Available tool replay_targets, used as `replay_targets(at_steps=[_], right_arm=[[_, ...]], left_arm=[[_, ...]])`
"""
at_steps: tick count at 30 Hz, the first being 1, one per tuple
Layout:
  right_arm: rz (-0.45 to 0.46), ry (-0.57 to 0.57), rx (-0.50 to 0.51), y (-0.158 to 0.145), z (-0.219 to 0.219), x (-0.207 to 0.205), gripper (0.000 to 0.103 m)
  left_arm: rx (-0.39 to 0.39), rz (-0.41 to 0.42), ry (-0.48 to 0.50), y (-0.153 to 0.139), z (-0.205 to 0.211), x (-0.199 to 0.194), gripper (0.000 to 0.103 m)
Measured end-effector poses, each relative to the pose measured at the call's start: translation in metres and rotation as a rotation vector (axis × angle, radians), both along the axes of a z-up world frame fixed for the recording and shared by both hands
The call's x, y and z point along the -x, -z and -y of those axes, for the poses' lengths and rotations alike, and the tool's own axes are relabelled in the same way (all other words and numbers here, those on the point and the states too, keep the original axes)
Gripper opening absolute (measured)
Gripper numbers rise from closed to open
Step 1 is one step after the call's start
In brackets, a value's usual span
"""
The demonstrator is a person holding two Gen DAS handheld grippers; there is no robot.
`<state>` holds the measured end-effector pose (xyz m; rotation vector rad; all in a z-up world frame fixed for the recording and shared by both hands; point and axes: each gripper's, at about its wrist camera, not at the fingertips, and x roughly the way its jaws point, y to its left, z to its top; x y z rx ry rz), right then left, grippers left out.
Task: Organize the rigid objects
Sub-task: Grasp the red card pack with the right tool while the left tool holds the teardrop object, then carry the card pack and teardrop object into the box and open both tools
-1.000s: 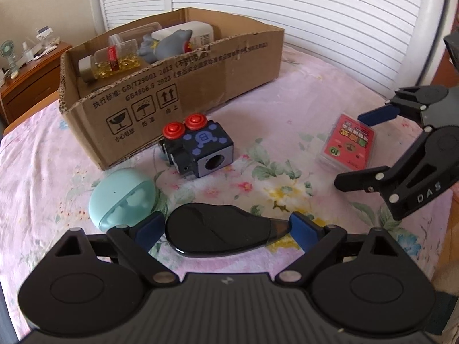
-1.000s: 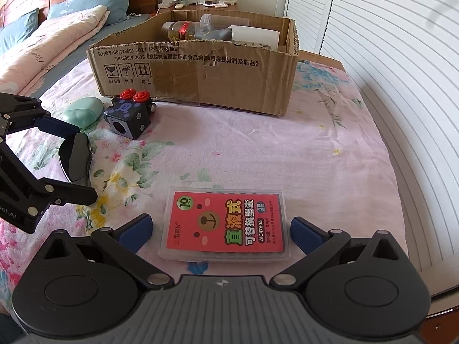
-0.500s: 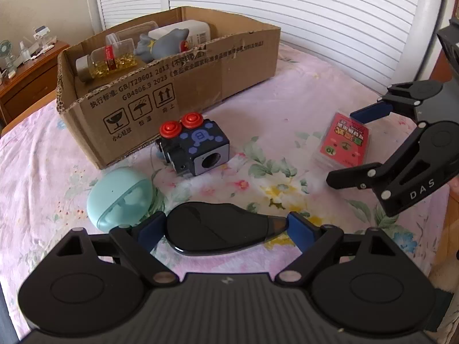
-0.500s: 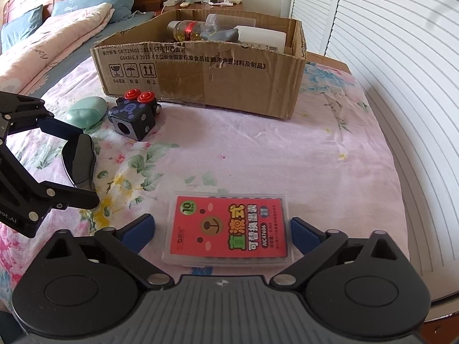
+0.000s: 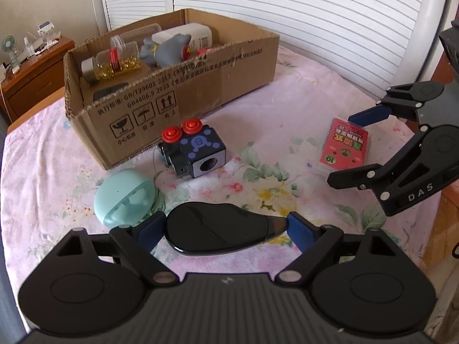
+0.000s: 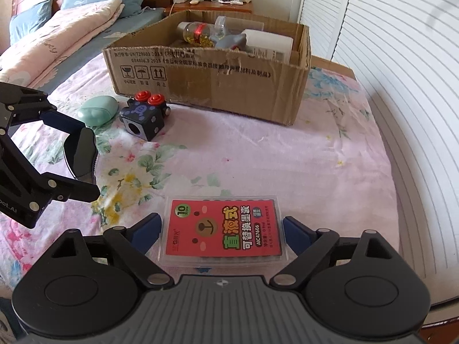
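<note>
Two grippers work before the cardboard box (image 5: 172,86): left gripper (image 5: 222,228) clamps the black case (image 5: 215,232); right gripper (image 6: 222,226), fingers closing, barely clears the red refill pack (image 6: 223,229). Close squarely before lifting boxward.

A floral pink bedsheet (image 6: 258,149) bears a cardboard box (image 6: 212,86), cube toy (image 6: 145,120), mint case (image 6: 99,110), black case (image 5: 218,229) and red packet (image 6: 223,229).
</note>
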<state>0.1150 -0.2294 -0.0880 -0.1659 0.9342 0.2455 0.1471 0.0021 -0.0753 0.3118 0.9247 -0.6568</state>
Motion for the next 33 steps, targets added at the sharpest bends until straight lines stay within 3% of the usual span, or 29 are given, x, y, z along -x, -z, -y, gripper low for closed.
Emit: replay_targets(at_steps=[9,17,26,33], right_arm=[[0.030,-0.049,0.036,-0.019,-0.002,0.003,0.093],[0.101,-0.090,0.017,-0.051,-0.003,-0.010,0.093],[0.210,-0.152,-0.007,-0.094,-0.019,-0.054,0.093],[0.230,-0.197,0.004,-0.109,-0.045,-0.105,0.093]], left_arm=[[0.011,0.031,0.002,-0.027,0.001,0.008,0.089],[0.043,0.075,-0.034,-0.061,-0.002,-0.014,0.089],[0.033,0.137,-0.112,-0.089,-0.019,-0.059,0.089],[0.000,0.173,-0.149,-0.104,-0.032,-0.097,0.089]])
